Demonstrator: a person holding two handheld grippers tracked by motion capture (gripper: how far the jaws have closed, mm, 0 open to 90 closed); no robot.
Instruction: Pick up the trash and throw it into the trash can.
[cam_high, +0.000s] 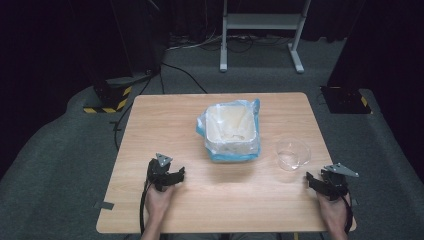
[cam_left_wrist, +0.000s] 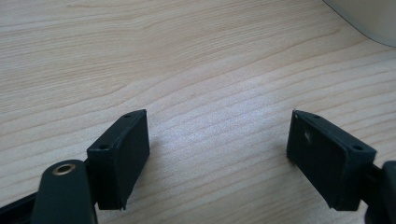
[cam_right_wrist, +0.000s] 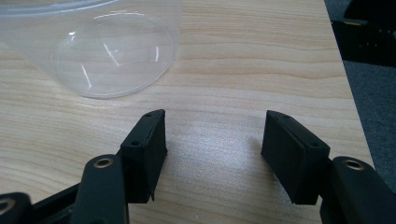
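A white square bin lined with a clear and blue plastic bag (cam_high: 232, 131) stands at the middle of the wooden table (cam_high: 165, 115). A clear plastic cup (cam_high: 293, 153) stands to its right, and its base shows close up as the cup (cam_right_wrist: 107, 51) in the right gripper view. My left gripper (cam_high: 172, 176) rests near the front left, open, with bare wood between its jaws (cam_left_wrist: 217, 140). My right gripper (cam_high: 316, 181) sits at the front right, just short of the cup, jaws open and empty (cam_right_wrist: 212, 140). A corner of the bin (cam_left_wrist: 369, 18) shows at the top right of the left gripper view.
The table's right edge runs close beside the right gripper (cam_right_wrist: 348, 88), with grey carpet (cam_high: 380, 150) beyond. A white metal stand frame (cam_high: 260, 30) is on the floor behind the table. Black stands with yellow-striped bases (cam_high: 107, 97) flank the far corners.
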